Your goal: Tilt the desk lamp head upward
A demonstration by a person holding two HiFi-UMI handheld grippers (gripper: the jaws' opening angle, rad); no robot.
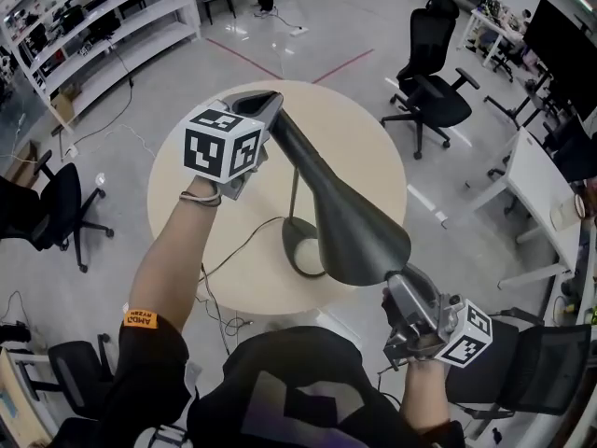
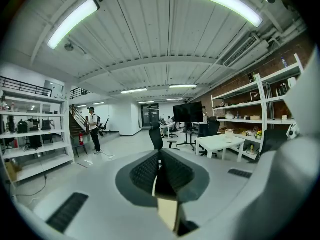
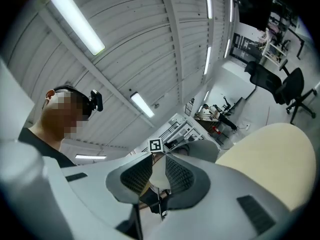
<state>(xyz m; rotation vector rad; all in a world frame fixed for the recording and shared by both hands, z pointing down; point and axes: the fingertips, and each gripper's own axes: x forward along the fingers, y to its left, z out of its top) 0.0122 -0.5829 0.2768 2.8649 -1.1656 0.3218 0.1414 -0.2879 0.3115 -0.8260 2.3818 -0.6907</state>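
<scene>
Closest in, the right gripper (image 1: pixel 397 286) is biting onto the wide rim of the lamp head (image 1: pixel 345 217). In its own view the jaws are sitting nearly together, with a thin pale edge of the shade pinched between them. That edge looks like smooth, hard metal, so I'm judging it stiff but slippery, and a thin lip like this is likely to skate out of the pads under a hard pull. The dark cone is hanging tilted over the round table (image 1: pixel 373 152), mouth toward the person. Below it the thin stem (image 1: pixel 295 189) is running down to the base (image 1: pixel 303 248), with a cord (image 1: pixel 238 244) trailing off. The base looks small, so the whole lamp is probably light and ready to tip or slide. Farther out, the left gripper (image 1: pixel 259 152) is clamping the narrow back end of the head, jaws drawn close on a dark sliver. That neck looks like the surer hold for steadying, while the rim gives the leverage to swing the mouth upward.
</scene>
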